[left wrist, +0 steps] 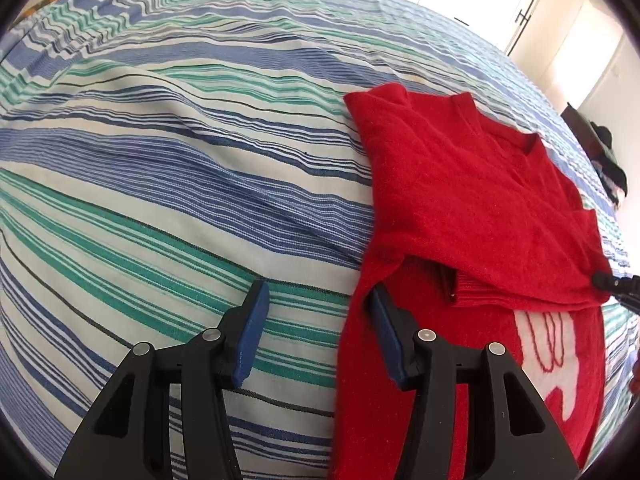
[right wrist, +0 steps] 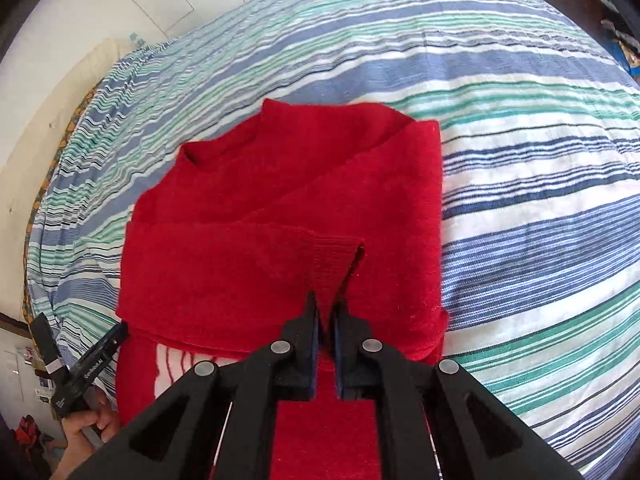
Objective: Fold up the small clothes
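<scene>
A: Striped bedspread [left wrist: 160, 184] fills both views; pale wall and cupboard doors behind. Task item?

B: Red sweater [left wrist: 460, 200] lying on the bedspread, toward its right side in the left wrist view. Sleeves look folded in across the chest, white motif showing at the near hem.

A: Right gripper [right wrist: 327, 320]?

B: Jaws pressed together, pinching a sleeve cuff [right wrist: 332, 264] of the sweater. Probably held there to lay the sleeve flat over the body, so the garment becomes a neat rectangle.

A: Left gripper [left wrist: 316, 320]?

B: Jaws spread, holding nothing. One finger over bare bedspread, the other at the sweater's near left edge, tip just under a fold of cloth. Likely lined up to take that side for the next fold.

A: Clutter? Obstructions?

B: Dark pile [left wrist: 608, 160] past the bedspread's far right edge, too blurred to name. Nothing on the bedspread near the sweater. Only risk I'd flag: grippers are close and may crowd each other.
</scene>
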`<action>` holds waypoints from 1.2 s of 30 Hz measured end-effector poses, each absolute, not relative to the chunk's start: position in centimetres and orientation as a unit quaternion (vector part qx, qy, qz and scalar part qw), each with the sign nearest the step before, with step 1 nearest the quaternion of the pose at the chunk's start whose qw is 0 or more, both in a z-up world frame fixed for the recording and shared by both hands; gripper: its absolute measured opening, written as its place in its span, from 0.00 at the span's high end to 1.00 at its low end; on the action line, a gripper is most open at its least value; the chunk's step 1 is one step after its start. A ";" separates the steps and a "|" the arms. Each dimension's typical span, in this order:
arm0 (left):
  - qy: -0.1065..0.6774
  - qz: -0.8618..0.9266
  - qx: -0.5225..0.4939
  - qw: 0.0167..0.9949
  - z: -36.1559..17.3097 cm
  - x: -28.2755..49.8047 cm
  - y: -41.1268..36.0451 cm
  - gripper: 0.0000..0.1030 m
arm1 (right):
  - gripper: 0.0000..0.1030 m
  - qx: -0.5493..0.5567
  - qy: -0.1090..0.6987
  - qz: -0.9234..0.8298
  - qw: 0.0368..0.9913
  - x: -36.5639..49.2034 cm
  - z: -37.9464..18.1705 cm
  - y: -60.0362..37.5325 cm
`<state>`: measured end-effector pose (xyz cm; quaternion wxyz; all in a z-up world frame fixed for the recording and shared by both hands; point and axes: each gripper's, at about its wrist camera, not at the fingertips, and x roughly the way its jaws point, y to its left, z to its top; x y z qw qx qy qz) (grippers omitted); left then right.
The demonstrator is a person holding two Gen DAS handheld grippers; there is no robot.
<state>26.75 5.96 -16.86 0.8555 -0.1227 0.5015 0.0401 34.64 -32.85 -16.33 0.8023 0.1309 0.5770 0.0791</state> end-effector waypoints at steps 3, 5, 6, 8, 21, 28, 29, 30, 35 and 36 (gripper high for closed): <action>0.485 0.046 -0.150 0.860 -14.9 25.6 6.8 0.48 | 0.61 0.155 0.572 0.064 0.803 33.7 -16.9 -34.3; 0.462 0.033 -0.146 0.874 -13.7 25.2 6.6 0.43 | 0.49 0.168 0.542 0.055 0.822 32.5 -15.7 -35.3; 0.466 0.020 -0.122 0.876 -13.5 25.5 6.0 0.40 | 0.49 0.164 0.529 0.051 0.831 31.9 -15.1 -35.6; 0.489 -0.009 -0.062 0.870 -14.4 26.5 4.3 0.40 | 0.49 0.161 0.512 0.054 0.842 30.8 -13.9 -36.3; 0.495 0.019 -0.145 0.856 -18.1 29.6 6.5 0.97 | 0.47 0.073 0.491 0.097 0.863 27.6 -12.0 -33.4; 0.501 0.035 -0.141 0.853 -17.0 28.3 8.0 0.53 | 0.48 0.179 0.492 0.230 0.820 31.3 -14.4 -30.8; 0.501 0.042 -0.138 0.853 -16.7 27.6 8.5 0.52 | 0.48 0.203 0.513 0.229 0.802 32.0 -16.1 -30.7; 0.503 0.055 -0.132 0.852 -16.3 26.9 9.2 0.53 | 0.49 0.211 0.538 0.205 0.790 32.7 -17.9 -30.9; 0.479 0.075 -0.146 0.862 -13.2 21.2 11.0 0.42 | 0.73 0.218 0.540 0.168 0.796 31.8 -18.1 -32.5; 0.471 0.067 -0.146 0.867 -12.5 19.9 10.4 0.35 | 0.73 0.203 0.529 0.178 0.805 30.9 -16.9 -32.4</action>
